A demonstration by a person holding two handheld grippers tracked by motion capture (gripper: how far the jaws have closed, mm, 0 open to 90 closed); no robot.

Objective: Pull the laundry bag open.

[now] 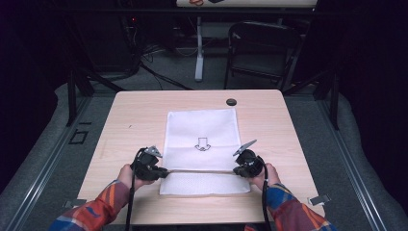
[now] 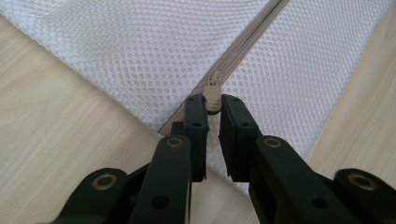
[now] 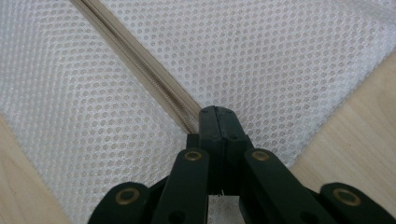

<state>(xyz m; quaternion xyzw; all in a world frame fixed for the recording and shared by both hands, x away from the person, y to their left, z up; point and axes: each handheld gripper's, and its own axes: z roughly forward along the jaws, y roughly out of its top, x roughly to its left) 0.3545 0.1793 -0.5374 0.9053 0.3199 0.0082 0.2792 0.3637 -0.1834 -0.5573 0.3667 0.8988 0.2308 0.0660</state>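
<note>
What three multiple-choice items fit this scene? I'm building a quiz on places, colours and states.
1. Where is the zip pull on the mesh bag?
A. near the left gripper
B. by the far edge
C. mid-zip

2. What colour is the mesh bag?
A. blue
B. white
C. black

3. How do the right gripper's jaws stand?
A. wide open
B. half open
C. shut at the zip

Answers: 1 A, the pull sits between that gripper's jaws; 2 B, white mesh shows; 3 C, the jaws meet with no gap.
</note>
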